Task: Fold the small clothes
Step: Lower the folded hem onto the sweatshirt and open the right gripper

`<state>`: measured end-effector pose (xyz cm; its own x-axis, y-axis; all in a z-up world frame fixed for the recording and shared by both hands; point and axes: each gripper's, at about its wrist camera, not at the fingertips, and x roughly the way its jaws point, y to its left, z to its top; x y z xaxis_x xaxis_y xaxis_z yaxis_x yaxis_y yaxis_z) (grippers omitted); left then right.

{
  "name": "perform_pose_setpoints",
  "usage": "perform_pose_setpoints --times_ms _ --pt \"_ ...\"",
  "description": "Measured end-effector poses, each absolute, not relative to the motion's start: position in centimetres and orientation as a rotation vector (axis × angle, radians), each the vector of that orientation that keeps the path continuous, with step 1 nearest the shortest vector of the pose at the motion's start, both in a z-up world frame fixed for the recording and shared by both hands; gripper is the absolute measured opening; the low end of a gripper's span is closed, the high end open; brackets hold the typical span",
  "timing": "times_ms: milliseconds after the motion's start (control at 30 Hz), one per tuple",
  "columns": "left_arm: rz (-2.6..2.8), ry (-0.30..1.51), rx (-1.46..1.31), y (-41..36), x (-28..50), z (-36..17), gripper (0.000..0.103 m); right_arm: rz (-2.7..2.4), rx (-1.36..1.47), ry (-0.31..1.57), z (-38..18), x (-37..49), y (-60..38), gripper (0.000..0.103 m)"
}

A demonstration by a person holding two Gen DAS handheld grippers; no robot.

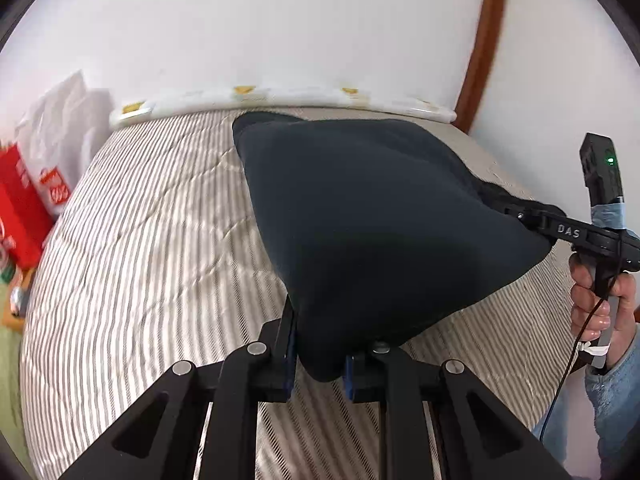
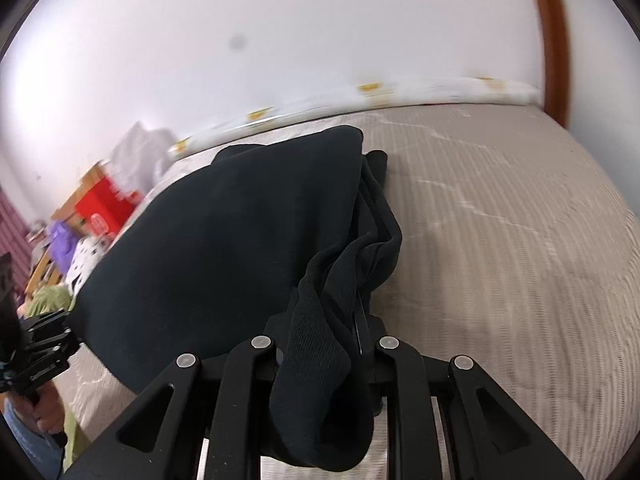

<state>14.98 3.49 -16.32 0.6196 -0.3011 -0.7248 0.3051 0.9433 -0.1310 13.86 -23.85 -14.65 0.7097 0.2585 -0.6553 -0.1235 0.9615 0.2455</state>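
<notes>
A dark navy garment (image 1: 360,216) is stretched between both grippers and lifted off the striped bed cover (image 1: 140,264), its far edge still lying near the bolster. My left gripper (image 1: 320,360) is shut on one corner, which bulges between the blue-padded fingers. At the right of the left wrist view, a hand holds my right gripper (image 1: 520,212), shut on the opposite corner. In the right wrist view the garment (image 2: 224,248) drapes over my right gripper (image 2: 324,344), and a ribbed band hides its fingertips. My left gripper (image 2: 48,344) shows at the left edge.
A white bolster (image 1: 280,98) with yellow prints runs along the bed's far edge, against a white wall. A brown wooden post (image 1: 484,40) stands at the back right. Red bags (image 1: 20,208) and white plastic bags (image 1: 64,128) sit beside the bed on the left.
</notes>
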Motion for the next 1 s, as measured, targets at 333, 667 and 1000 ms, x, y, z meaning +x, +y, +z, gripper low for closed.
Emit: perform_pose_setpoints --times_ms 333,667,1000 --pt "-0.351 0.853 0.015 2.3 13.8 -16.7 0.026 0.151 0.115 0.803 -13.1 12.2 -25.1 0.021" --pt "-0.297 0.783 0.009 4.0 9.8 -14.1 0.042 0.07 0.042 0.78 -11.9 10.4 -26.1 0.022" --pt "-0.284 0.715 -0.009 3.5 11.9 -10.6 0.055 0.097 0.053 0.711 -7.2 10.7 -25.0 0.022"
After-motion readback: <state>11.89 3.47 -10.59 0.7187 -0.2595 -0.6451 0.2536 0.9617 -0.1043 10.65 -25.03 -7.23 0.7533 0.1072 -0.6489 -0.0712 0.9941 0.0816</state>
